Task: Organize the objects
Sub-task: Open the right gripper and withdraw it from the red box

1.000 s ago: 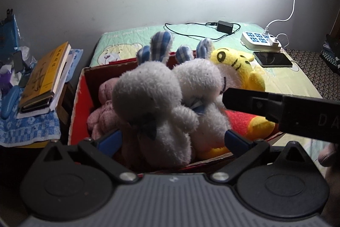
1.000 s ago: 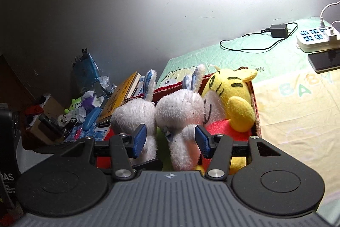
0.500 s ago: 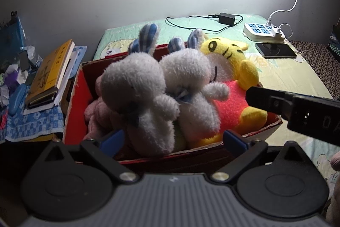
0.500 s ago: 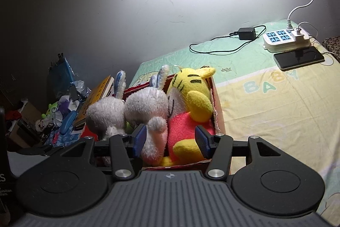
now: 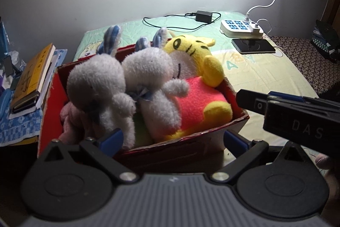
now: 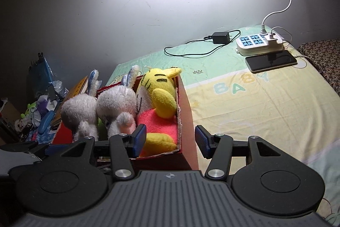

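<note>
A red cardboard box [image 5: 53, 103] stands on the bed, packed with two white bunnies [image 5: 95, 86], a yellow tiger plush in a red shirt [image 5: 201, 103] and a pink plush [image 5: 68, 120]. My left gripper [image 5: 173, 142] is open wide just in front of the box's near wall, touching no toy. In the right wrist view the box [image 6: 187, 120] sits at the left with the tiger [image 6: 161, 97] against its right wall. My right gripper [image 6: 170, 139] is open, one pad inside that wall and one outside, neither pressing. It also shows in the left wrist view, right gripper [image 5: 250, 99].
A power strip [image 6: 259, 44], a phone [image 6: 272, 61] and a black charger [image 6: 221, 37] with its cable lie at the bed's far end by the wall. Left of the box are stacked books [image 5: 31, 78] and clutter [image 6: 38, 112]. The yellow blanket [image 6: 255, 112] stretches right of the box.
Both grippers have drawn back from the toys. The right one swung rightward, from over the bunnies to the box's right wall. Neither opening has changed.
</note>
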The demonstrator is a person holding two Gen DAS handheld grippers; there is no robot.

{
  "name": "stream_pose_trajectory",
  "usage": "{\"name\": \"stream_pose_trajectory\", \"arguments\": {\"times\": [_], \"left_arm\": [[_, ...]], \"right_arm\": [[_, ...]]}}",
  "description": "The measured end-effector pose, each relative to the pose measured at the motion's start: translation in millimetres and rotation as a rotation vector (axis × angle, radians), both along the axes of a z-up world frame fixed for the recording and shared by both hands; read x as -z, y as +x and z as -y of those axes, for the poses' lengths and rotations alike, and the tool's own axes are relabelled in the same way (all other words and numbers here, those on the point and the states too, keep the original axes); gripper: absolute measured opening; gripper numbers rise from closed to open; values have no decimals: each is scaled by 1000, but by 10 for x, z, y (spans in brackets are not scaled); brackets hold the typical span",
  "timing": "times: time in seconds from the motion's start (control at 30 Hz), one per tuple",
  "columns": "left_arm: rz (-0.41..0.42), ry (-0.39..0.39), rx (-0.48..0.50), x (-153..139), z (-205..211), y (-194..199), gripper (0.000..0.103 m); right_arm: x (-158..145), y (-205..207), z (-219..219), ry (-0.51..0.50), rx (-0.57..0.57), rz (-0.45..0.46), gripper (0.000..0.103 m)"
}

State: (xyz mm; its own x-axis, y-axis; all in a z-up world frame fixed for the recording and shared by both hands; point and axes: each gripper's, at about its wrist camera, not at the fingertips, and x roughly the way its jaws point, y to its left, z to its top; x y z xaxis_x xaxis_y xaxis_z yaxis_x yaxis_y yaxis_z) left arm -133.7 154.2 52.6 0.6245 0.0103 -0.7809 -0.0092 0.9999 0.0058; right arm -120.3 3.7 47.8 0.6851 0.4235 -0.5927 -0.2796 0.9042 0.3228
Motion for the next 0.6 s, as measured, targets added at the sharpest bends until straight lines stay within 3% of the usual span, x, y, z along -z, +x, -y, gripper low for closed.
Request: {"name": "stream_pose_trajectory", "arguments": {"times": [0.6], "left_arm": [[13,67,114,-39,610,181,101]], "right_arm": [[64,0,518,-52,181,-39,55]]}}
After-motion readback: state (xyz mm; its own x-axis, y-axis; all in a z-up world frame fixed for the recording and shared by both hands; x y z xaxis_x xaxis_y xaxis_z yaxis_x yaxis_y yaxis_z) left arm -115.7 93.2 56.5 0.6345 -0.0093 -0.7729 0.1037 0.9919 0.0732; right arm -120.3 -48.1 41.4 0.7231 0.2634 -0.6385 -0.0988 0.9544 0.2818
